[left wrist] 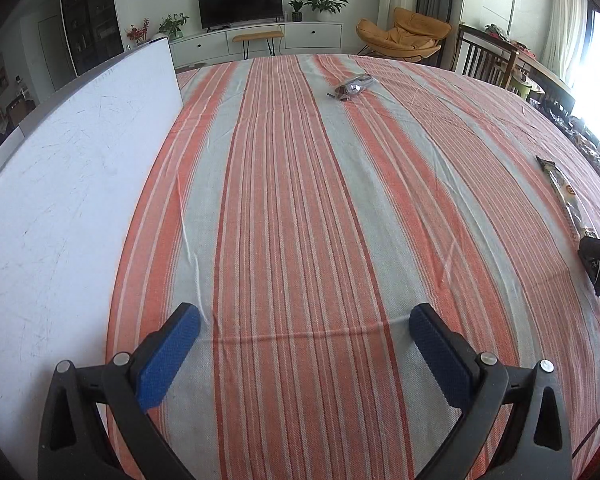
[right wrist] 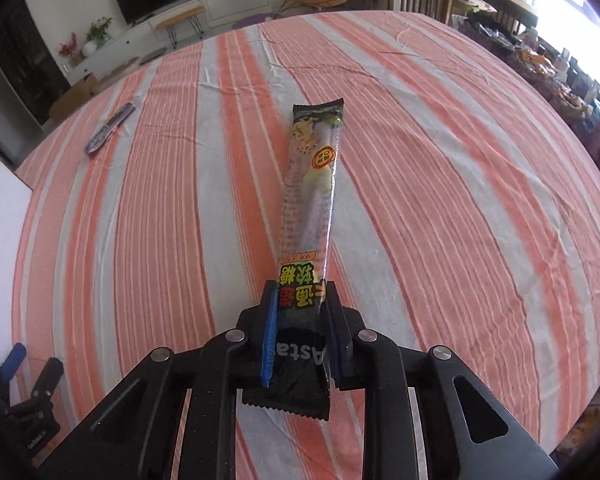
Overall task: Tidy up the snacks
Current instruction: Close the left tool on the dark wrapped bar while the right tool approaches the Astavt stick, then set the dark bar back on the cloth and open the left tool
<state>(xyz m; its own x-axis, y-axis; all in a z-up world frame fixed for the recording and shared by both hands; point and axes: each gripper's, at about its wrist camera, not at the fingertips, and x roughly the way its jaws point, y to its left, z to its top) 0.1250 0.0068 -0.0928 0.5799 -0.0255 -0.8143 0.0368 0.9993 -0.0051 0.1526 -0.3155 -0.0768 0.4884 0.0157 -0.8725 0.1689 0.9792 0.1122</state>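
Note:
My right gripper [right wrist: 300, 300] is shut on the near end of a long black candy packet [right wrist: 310, 184], which sticks out forward above the striped tablecloth [right wrist: 440, 200]. In the left wrist view that same candy packet [left wrist: 566, 196] shows at the far right edge, with the right gripper's fingers [left wrist: 596, 250] on its near end. My left gripper [left wrist: 304, 320] hangs open over the cloth with nothing between its blue pads. A small silvery snack packet [left wrist: 352, 88] lies far ahead on the cloth. In the right wrist view the small snack packet [right wrist: 108, 128] is at the far left.
A white board [left wrist: 68, 184] lies along the left side of the table, its corner [right wrist: 0, 216] showing in the right wrist view. The left gripper [right wrist: 20, 384] appears at the lower left there. A wooden chair [left wrist: 484, 56] and a cluttered side table [right wrist: 552, 60] stand beyond the far right edge.

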